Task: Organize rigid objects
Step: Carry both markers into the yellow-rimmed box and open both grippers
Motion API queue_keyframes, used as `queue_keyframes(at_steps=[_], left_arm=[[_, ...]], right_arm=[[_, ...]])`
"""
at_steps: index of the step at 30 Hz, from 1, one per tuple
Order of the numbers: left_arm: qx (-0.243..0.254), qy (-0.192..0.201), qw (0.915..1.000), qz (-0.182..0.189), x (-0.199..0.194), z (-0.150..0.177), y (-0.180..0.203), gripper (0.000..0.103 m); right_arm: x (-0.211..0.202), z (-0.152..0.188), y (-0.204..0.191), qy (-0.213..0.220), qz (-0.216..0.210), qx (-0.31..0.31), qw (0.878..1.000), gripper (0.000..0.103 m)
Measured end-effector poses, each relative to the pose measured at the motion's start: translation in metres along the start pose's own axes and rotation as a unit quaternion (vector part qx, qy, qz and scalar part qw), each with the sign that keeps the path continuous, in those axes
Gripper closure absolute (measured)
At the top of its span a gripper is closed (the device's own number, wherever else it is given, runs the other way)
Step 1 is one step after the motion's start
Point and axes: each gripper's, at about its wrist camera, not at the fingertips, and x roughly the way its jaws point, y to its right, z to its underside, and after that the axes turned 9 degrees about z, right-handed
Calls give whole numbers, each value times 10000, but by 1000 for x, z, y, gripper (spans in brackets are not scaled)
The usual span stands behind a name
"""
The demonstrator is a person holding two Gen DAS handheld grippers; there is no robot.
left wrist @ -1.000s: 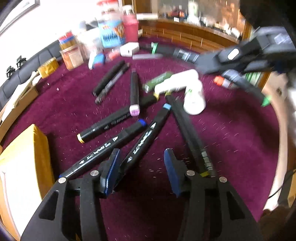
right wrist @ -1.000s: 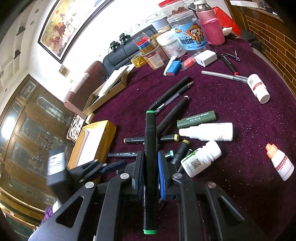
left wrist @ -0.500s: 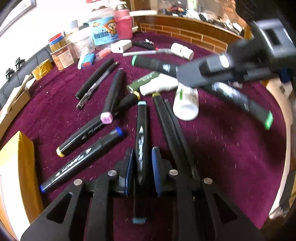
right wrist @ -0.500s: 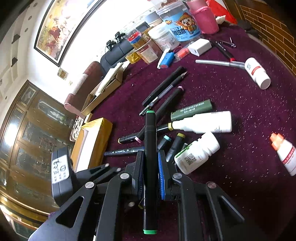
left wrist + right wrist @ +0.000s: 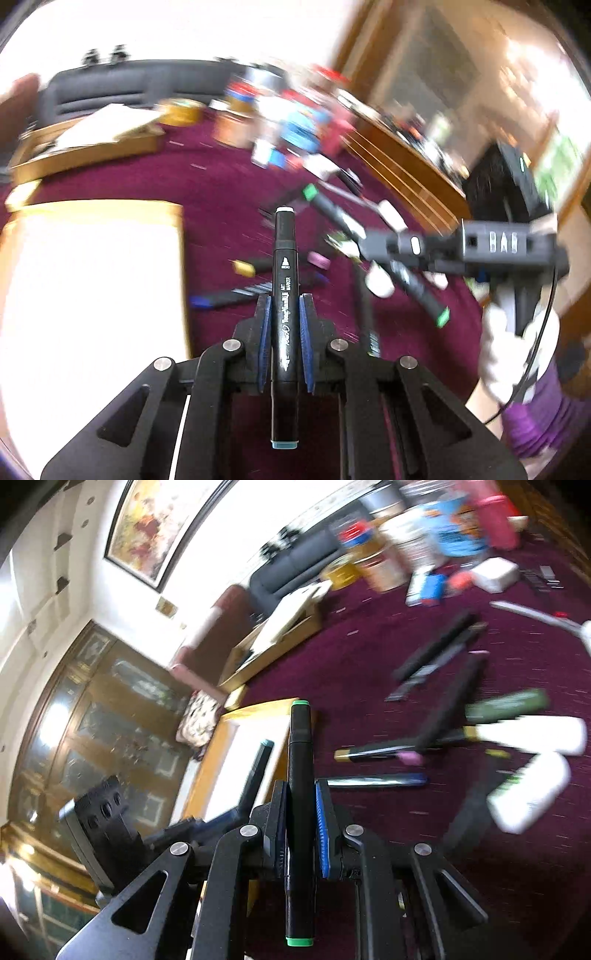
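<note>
Left wrist view first: my left hand-held gripper (image 5: 284, 325) is clamped on a black marker with a teal cap (image 5: 284, 295), up off the purple surface (image 5: 221, 177), near the yellow box (image 5: 92, 210). On the right, my right hand-held gripper (image 5: 300, 823) pinches a green-capped marker (image 5: 300, 775) at its middle. Both markers look light, hard and smooth, so I think the middle is the best place to hold; they could slide. More markers (image 5: 376, 781) lie below.
</note>
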Motion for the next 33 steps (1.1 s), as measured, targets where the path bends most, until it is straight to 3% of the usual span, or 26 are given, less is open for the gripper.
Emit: queue_keyframes(at_steps=[3, 8, 16, 18, 21, 25, 27, 30, 33], left_arm=[[-364, 154, 9975, -578, -17, -13, -42, 91], [-1046, -20, 9908, -856, 1, -13, -103, 91], [-1715, 185, 9827, -668, 15, -4, -140, 91], [-1789, 270, 9816, -609, 11, -2, -142, 83], [-1808, 332, 9809, -635, 7, -5, -145, 70], [-1617, 453, 9828, -767, -6, -7, -128, 69], [-1404, 525, 9855, -798, -14, -10, -110, 63], [-937, 569, 9908, -792, -15, -14, -73, 51], [-558, 406, 9956, -634, -1, -16, -41, 50]], right_arm=[[38, -7, -33, -245, -109, -82, 9996, 90], [106, -15, -76, -539, 349, -236, 9977, 90], [156, -16, -96, -679, 1126, -412, 9905, 90], [157, -15, -94, -601, 1264, -358, 9895, 89], [150, -15, -91, -501, 1353, -359, 9889, 83], [111, -16, -81, -148, 1160, -344, 9925, 71], [87, -15, -75, 108, 1132, -393, 9927, 69], [40, -13, -48, 642, 1293, -334, 9890, 61], [-4, -9, -4, 1119, 1619, -69, 9804, 60]])
